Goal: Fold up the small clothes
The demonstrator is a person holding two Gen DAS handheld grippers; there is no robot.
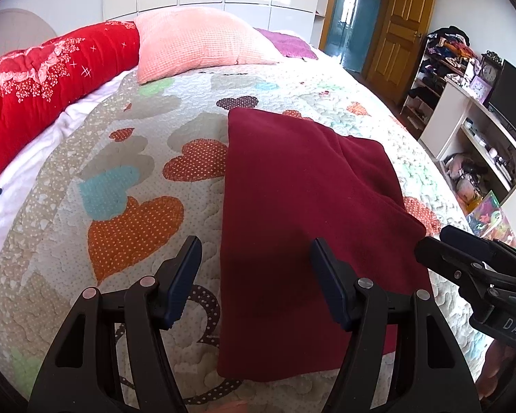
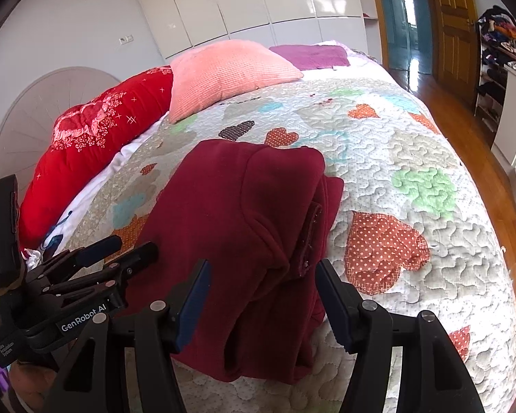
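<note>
A dark red garment (image 1: 302, 206) lies folded in a rough rectangle on the heart-patterned quilt (image 1: 127, 179). My left gripper (image 1: 256, 270) hovers open over its near left edge, one finger above the quilt and the other above the cloth, with nothing pinched. In the right wrist view the garment (image 2: 244, 213) shows layered folds and a thick seam along its right side. My right gripper (image 2: 263, 287) stands open astride that near right edge, and its pads do not press the cloth. Each gripper shows in the other's view: the right gripper (image 1: 440, 246) and the left gripper (image 2: 130, 251).
A pink pillow (image 1: 199, 44), a red floral quilt roll (image 1: 51, 79) and a purple cloth (image 1: 289, 44) lie at the bed's far end. Shelves (image 1: 478, 144) with clutter and a wooden door (image 1: 402, 24) stand to the right, beyond the bed edge and the wood floor (image 2: 471, 151).
</note>
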